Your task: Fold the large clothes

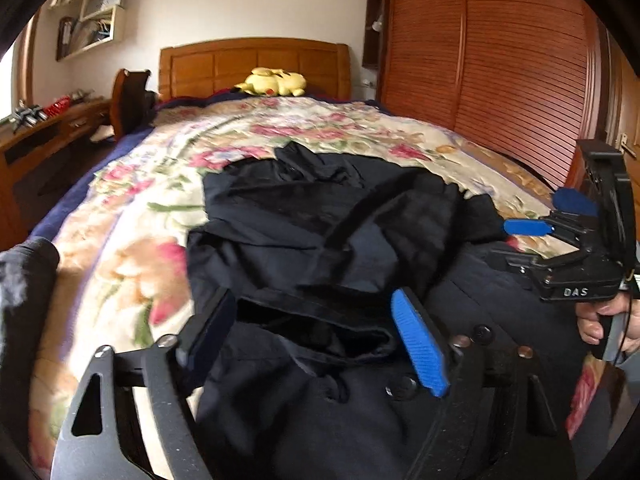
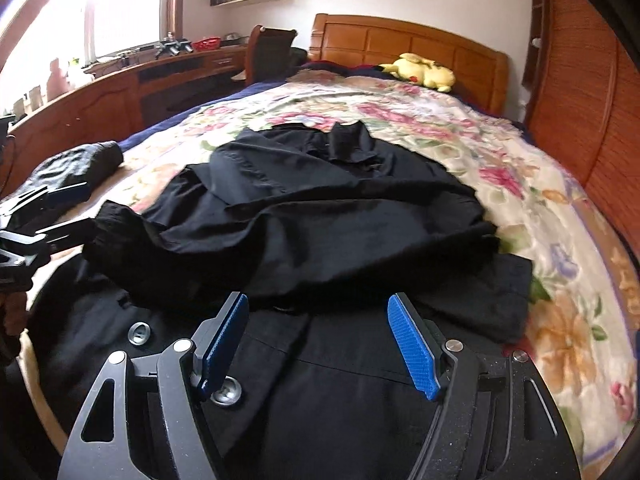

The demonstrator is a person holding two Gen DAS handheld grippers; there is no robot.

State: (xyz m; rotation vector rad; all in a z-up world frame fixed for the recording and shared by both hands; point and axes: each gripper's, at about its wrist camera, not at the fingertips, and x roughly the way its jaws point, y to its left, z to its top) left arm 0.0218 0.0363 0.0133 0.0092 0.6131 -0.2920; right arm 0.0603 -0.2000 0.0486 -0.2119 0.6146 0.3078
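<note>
1. Step: mid-fold, judged. The dark coat [image 2: 320,220] is lying rumpled on the floral bedspread [image 2: 500,168], upper part already lapped over the buttoned lower part nearest the cameras.
2. Left gripper [image 1: 316,340] is hovering over a fold edge near the coat's buttons, jaws wide, nothing pinched.
3. Right gripper [image 2: 320,340] is pointing down at the hem area, jaws wide, empty.
4. Next likely needs both closing on cloth edges, then lifting evenly.
5. A hand [image 1: 608,320] is gripping the right gripper's handle.
</note>
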